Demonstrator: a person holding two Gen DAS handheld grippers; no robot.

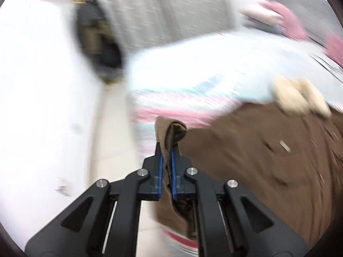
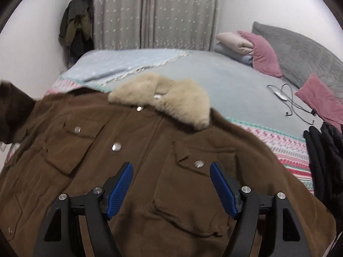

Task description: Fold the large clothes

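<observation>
The left gripper (image 1: 167,150) is clamped on a fold of the brown jacket (image 2: 150,150), probably a sleeve; low in its frame, the right gripper (image 2: 171,171) stands apart above the jacket's front.

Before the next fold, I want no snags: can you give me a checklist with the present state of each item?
1. Left gripper clamped on the brown jacket: ok, a fold of fabric sits pinched between its pads.
2. Right gripper free of cloth: ok, its jaws stand open above the jacket front.
3. Jacket lying flat on the bed: not ok, the edge held by the left gripper is lifted.
4. Fur collar spread out at the top: ok.
5. Cable clear of the jacket: ok, it lies apart, near the pink pillow.
6. Black clothes clear of the jacket's right side: cannot tell.
</observation>
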